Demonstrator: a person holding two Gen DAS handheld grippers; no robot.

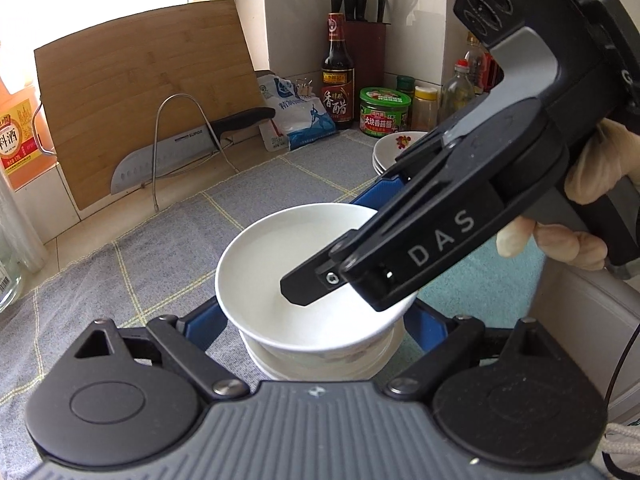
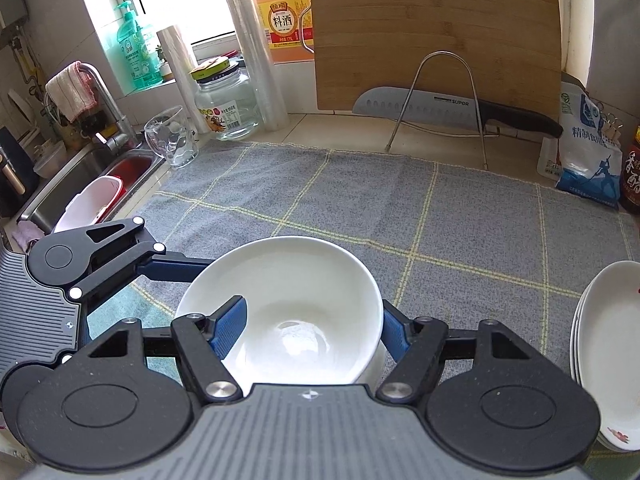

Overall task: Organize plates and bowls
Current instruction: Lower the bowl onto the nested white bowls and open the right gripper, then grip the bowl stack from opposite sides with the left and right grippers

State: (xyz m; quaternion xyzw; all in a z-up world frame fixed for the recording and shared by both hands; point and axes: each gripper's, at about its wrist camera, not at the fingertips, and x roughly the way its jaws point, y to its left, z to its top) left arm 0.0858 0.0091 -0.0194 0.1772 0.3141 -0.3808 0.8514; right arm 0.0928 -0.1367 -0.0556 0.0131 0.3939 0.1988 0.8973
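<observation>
ok, right gripper is clamped on the top bowl's rim, one finger inside, the other outside. bowl sits tilted on a lower bowl, near middle of the grey cloth on the table. left gripper straddles the stack, fingers apart; contact unclear. plate stack lies to the right, cutting board and knife at the far side.

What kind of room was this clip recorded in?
Most likely a home kitchen counter: a sink with a faucet at one end, a cutting board with a knife propped against the wall, and a vinegar bottle among other condiments.
</observation>
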